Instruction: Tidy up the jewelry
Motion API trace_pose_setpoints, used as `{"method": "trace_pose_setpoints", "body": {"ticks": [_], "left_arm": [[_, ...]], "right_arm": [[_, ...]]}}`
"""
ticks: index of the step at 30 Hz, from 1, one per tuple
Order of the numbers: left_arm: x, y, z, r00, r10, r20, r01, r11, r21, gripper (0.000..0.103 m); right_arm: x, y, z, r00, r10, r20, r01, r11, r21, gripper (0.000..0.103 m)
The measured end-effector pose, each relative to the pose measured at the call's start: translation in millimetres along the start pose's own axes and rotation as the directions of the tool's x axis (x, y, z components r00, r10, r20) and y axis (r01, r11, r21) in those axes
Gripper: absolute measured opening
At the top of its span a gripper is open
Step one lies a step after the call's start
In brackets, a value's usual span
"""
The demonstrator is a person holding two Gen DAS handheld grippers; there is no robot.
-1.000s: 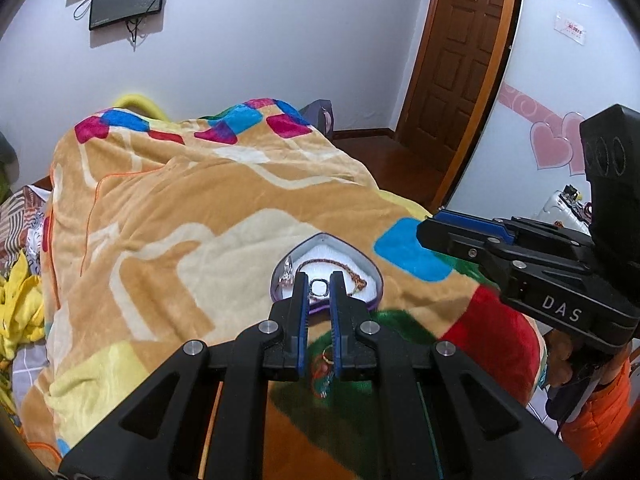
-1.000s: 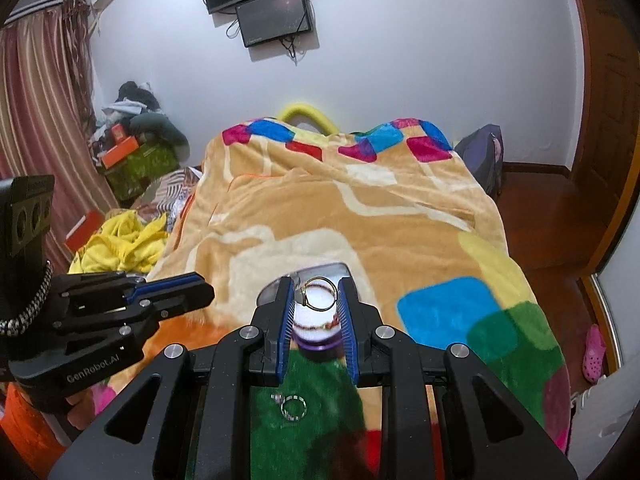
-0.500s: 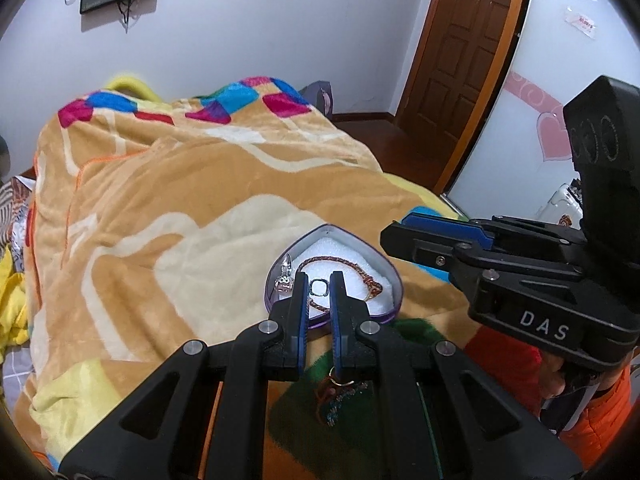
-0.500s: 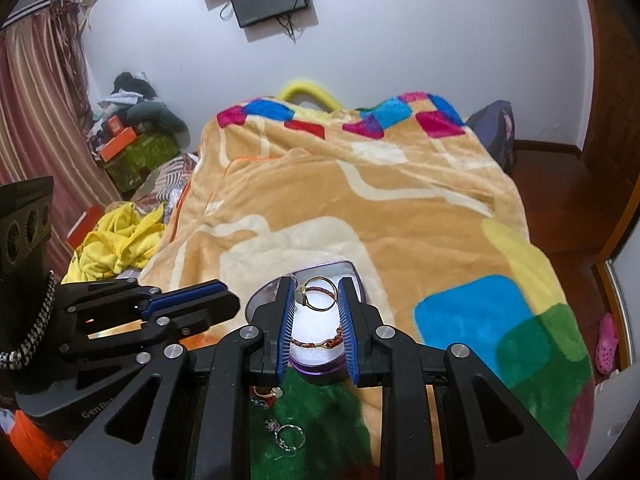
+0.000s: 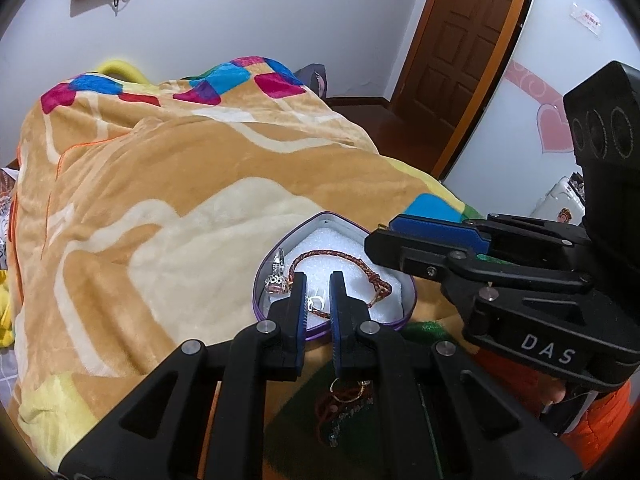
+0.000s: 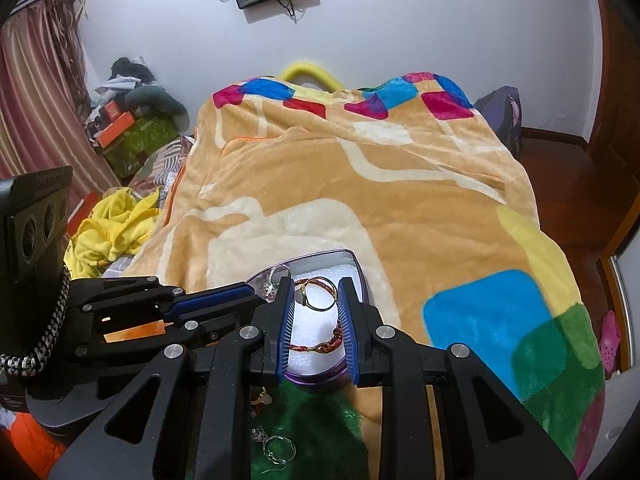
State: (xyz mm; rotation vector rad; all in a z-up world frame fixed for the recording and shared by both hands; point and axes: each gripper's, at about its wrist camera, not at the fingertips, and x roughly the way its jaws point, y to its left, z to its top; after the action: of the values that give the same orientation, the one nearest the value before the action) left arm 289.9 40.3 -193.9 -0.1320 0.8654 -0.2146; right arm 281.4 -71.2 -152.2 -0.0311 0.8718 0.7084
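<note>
Two grippers hang over the heart tin (image 5: 267, 276). Left view: left gripper (image 5: 318, 294) pinches a small ring (image 5: 316, 303) right above the white foam. Right view: right gripper (image 6: 316, 296) pinches a gold ring (image 6: 318, 299), w/ the braided bracelet (image 6: 320, 346) lying crosswise just below.

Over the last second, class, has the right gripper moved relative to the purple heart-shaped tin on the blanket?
Yes. The right gripper has advanced over the purple heart-shaped tin; its fingertips now frame the gold ring above the white foam instead of the tin's near rim.
</note>
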Motion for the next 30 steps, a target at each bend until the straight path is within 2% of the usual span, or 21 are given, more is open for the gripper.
{"method": "trace_pose_setpoints", "body": {"ticks": [8,13,15,30], "left_arm": [[-5,1,1,1.000,0.003,0.006,-0.003,1.000,-0.007,0.008],[-17,1,1,1.000,0.007,0.018,-0.007,1.000,-0.012,0.009],[-25,1,2,0.999,0.011,0.030,-0.011,1.000,-0.015,0.010],[-84,-8,-5,0.994,0.050,0.098,-0.050,0.999,-0.009,0.022]], "right_arm": [[4,1,2,1.000,0.001,-0.025,-0.001,1.000,-0.003,0.021],[-4,2,2,1.000,-0.008,-0.011,0.008,1.000,0.001,0.033],[-9,4,2,1.000,-0.018,0.002,0.018,1.000,-0.004,0.034],[-55,23,-6,0.994,-0.077,0.072,0.080,0.996,-0.041,0.034]]}}
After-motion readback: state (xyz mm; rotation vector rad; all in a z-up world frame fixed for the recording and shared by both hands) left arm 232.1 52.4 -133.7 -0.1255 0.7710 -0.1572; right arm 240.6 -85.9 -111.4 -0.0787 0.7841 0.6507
